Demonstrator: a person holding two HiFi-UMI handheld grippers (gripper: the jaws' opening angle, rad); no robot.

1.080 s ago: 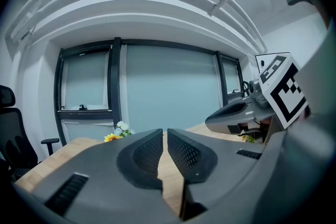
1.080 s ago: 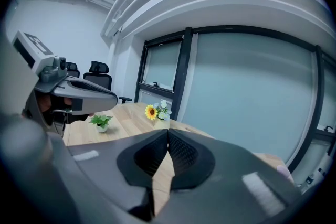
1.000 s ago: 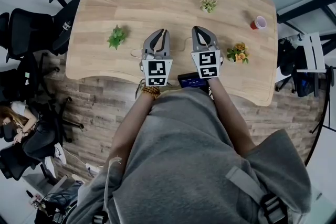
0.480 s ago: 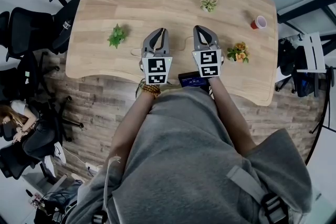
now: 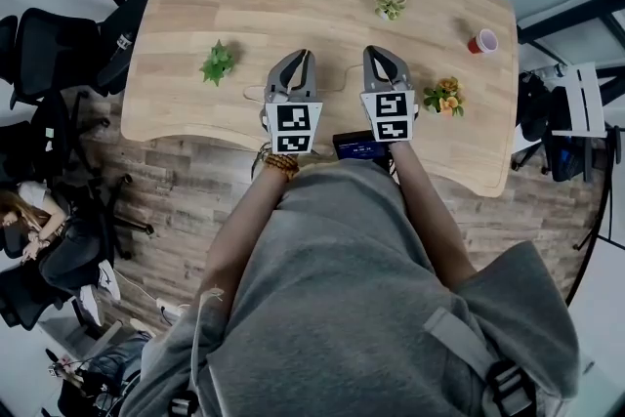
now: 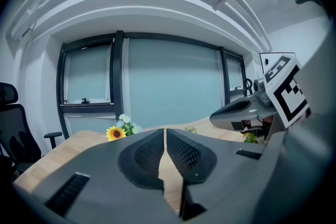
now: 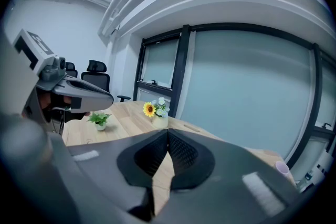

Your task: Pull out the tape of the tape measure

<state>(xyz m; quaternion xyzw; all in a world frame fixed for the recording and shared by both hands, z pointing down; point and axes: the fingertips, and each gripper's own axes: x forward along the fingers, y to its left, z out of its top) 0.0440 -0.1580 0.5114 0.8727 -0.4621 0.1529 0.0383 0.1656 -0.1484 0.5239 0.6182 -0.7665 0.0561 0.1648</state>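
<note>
Left tongs [image 5: 306,57] and right tongs [image 5: 375,52] are both clenched on nothing, over the surface's [image 5: 186,5] near edge. A dark object [image 5: 357,147] at that edge may be the tape measure. Pulling seems not begun; next, open and grasp the case.

Wooden table [image 5: 195,24], plank floor [image 5: 186,200], black chairs [image 5: 54,49], glazed wall [image 6: 168,86].
</note>
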